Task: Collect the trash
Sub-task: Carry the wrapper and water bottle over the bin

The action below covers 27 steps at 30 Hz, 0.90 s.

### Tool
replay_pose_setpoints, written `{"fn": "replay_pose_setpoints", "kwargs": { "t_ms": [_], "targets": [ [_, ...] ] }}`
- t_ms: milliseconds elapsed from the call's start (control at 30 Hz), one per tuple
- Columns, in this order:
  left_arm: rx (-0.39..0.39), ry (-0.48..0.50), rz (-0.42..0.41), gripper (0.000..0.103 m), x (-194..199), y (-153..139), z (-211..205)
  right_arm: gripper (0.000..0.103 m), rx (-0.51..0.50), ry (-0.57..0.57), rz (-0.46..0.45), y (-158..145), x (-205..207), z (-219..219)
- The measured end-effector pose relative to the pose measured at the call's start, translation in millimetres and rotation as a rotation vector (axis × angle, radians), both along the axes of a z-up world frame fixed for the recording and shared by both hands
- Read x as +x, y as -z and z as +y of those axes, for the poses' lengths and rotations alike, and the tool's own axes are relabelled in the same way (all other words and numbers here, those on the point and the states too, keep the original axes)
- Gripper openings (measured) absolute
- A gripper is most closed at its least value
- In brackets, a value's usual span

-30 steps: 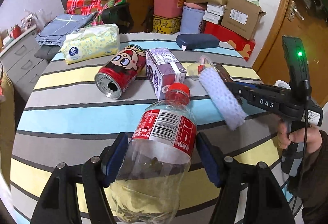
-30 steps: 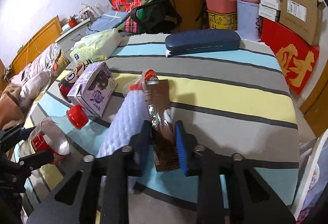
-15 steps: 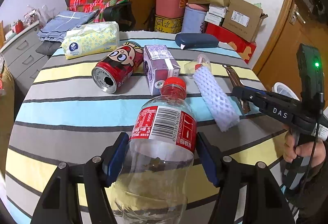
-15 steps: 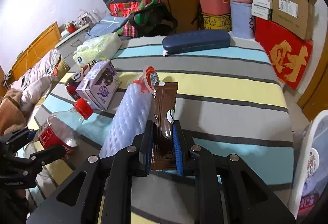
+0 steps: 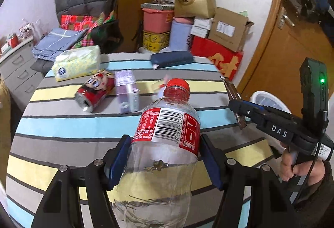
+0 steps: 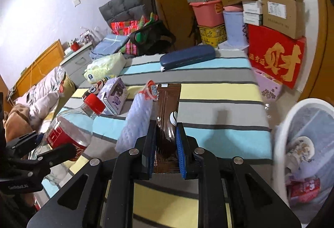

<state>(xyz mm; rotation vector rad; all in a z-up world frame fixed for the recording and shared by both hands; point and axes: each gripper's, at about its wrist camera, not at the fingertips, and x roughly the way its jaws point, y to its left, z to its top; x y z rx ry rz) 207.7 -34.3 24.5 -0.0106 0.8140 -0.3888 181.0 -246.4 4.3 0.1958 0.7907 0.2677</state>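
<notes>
Above the striped worktop, a clear plastic bottle with red cap sits clamped in the left tool; the right tool pinches a brown foil wrapper; both look mid-carry; next, release over the white bin.

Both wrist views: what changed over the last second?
Both grippers lifted their loads off the table: the left gripper raised the bottle, the right gripper raised the brown wrapper and drew toward the white bin, now in view. Both grips unchanged. Can, carton, foam sleeve and blue case stayed put.
</notes>
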Motion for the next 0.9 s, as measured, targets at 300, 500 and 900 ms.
{"fn": "replay_pose_setpoints", "kwargs": {
  "t_ms": [300, 500, 900],
  "targets": [
    [-0.033, 0.058, -0.033, 0.066, -13, -19, -49, 0.019, -0.011, 0.072, -0.039, -15, -23, -32],
    [-0.041, 0.111, -0.042, 0.066, -20, -27, -90, 0.019, -0.008, 0.139, -0.049, -16, -37, -61],
    [-0.058, 0.237, -0.029, 0.066, -27, -30, -180, 0.019, -0.026, 0.286, -0.038, -17, -66, -121]
  ]
}}
